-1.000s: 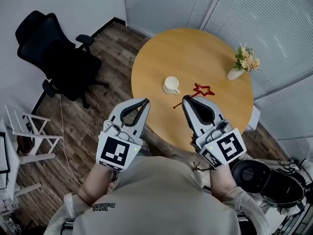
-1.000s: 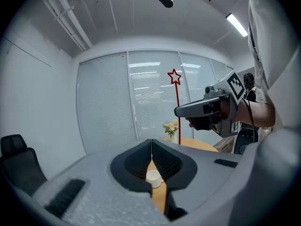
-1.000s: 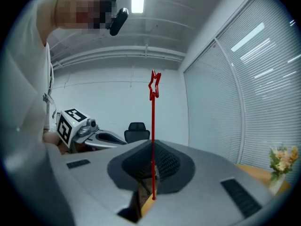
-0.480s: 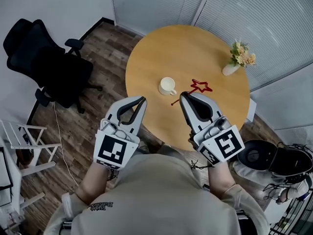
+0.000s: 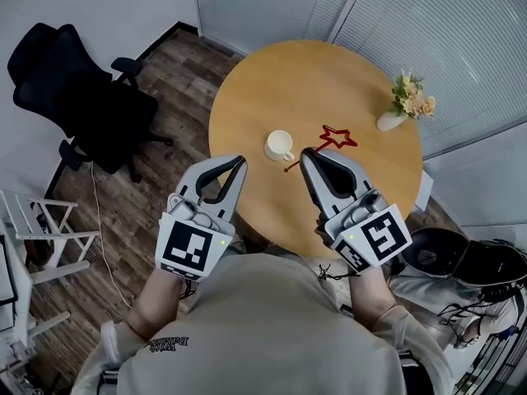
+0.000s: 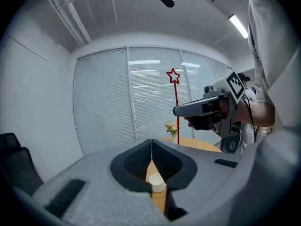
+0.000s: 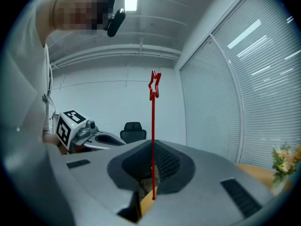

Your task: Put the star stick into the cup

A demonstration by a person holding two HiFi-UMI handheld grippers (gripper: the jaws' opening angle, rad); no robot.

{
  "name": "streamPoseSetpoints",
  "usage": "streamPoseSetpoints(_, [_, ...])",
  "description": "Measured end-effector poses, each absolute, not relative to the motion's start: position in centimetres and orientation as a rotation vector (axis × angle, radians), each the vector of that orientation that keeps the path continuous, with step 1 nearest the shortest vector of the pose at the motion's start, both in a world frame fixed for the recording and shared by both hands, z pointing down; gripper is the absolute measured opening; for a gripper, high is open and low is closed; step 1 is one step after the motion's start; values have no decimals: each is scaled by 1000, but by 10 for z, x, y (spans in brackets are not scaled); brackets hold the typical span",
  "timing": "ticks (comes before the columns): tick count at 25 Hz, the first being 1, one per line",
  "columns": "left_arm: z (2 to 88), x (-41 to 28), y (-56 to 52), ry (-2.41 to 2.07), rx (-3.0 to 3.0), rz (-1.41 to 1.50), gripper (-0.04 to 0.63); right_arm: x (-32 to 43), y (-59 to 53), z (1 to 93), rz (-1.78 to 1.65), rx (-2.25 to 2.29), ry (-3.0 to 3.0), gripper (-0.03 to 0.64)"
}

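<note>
Grip: I pinch star stick (image 7: 152,126) upright in right fingers (image 7: 173,166), for dropping.
Spare: left fingers (image 6: 168,161) shut, empty.
Cup (image 5: 278,145): on tabletop (image 5: 329,81).

- The right gripper (image 5: 305,151), clamped on the thin red star-topped stick (image 5: 293,164), has moved forward, bringing the stick's lower end nearer the white cup (image 5: 279,145).
- The left gripper (image 5: 240,160) has edged forward too.

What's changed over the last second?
The right gripper, shut on the thin red star-topped stick, has carried it slightly forward, its lower end now nearer the small white cup. The left gripper, shut and empty, edged forward too. Cup, round wooden table and grip unchanged.
</note>
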State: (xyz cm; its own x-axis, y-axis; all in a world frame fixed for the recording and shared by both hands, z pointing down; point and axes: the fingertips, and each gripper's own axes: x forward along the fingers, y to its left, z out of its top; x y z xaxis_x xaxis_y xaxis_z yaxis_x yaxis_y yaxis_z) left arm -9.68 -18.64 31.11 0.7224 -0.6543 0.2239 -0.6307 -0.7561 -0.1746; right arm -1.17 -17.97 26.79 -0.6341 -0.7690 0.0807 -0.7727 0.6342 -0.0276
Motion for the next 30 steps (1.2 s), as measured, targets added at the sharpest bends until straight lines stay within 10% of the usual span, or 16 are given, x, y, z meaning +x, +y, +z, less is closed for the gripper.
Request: streamPoseSetpoints(30, [354,-50,-287,1078,-2779,-574,21,22,-307,354,163,1349,-2660,31])
